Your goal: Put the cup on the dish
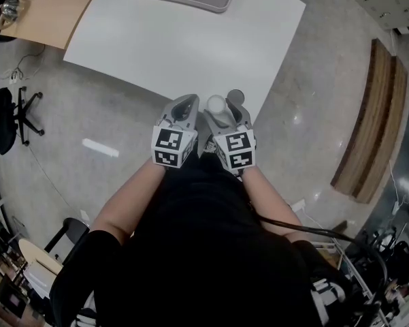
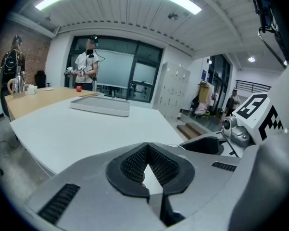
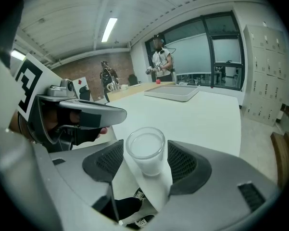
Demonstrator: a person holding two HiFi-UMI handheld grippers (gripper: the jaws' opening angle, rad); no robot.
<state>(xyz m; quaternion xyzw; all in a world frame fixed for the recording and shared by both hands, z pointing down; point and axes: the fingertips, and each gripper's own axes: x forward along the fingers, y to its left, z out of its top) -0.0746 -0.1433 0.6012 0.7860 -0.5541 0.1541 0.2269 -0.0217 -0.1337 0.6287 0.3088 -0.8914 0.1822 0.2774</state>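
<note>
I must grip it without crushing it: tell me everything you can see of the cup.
The cup is small, round and handleless, of milky, frosted translucent material, glass or plastic by its look, with a clearer rim. It stands upright, mouth up, seemingly on the near edge of the white table, between the open jaws of the right gripper; neither pad visibly presses on it.

The head view looks steeply down on the table; both gripper views look low across it to the far tray.
</note>
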